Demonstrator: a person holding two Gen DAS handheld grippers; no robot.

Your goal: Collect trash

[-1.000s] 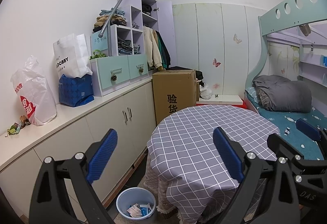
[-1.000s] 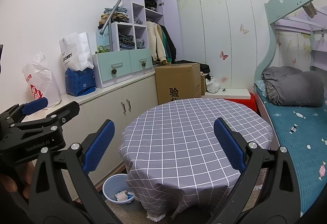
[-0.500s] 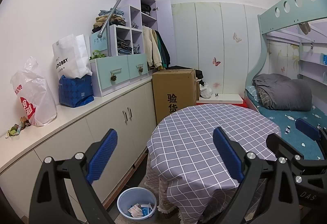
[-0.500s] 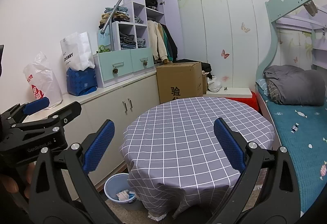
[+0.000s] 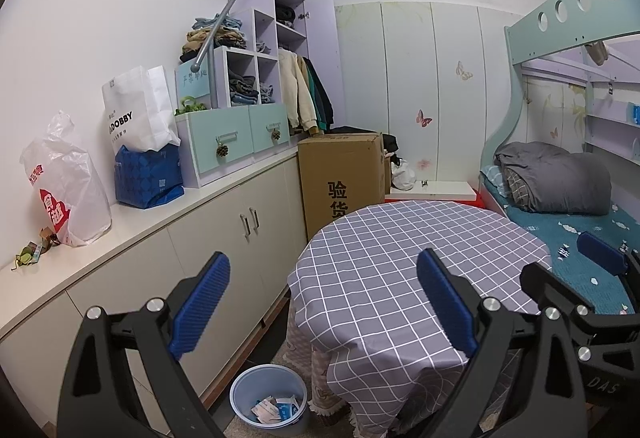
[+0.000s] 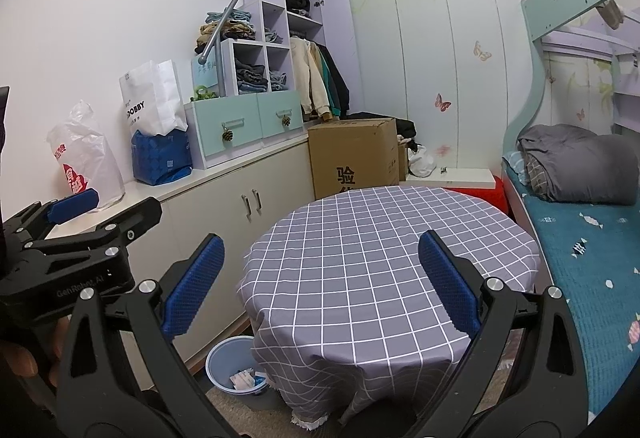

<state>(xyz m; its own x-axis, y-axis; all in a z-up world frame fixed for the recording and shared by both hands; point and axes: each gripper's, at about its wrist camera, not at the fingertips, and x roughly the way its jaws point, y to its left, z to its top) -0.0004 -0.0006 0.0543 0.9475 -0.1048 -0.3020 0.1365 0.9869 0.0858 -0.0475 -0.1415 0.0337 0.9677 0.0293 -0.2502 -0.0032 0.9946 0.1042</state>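
Fingers spread and empty on left gripper (image 5: 322, 302) and right gripper (image 6: 320, 284). Round blue plastic bin (image 5: 269, 400) holding wrappers, on floor beside grey checked desk (image 5: 400, 258). Left view only: small green clutter (image 5: 28, 258). White paper bag (image 5: 134, 110) reading "DOBBY".

The room is evenly, brightly lit, seemingly from overhead; edges are bent and darkened by fisheye distortion.

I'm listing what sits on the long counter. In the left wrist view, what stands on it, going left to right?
Small scraps → white plastic bag with red print → blue bag with a white paper bag behind it → teal drawer unit.
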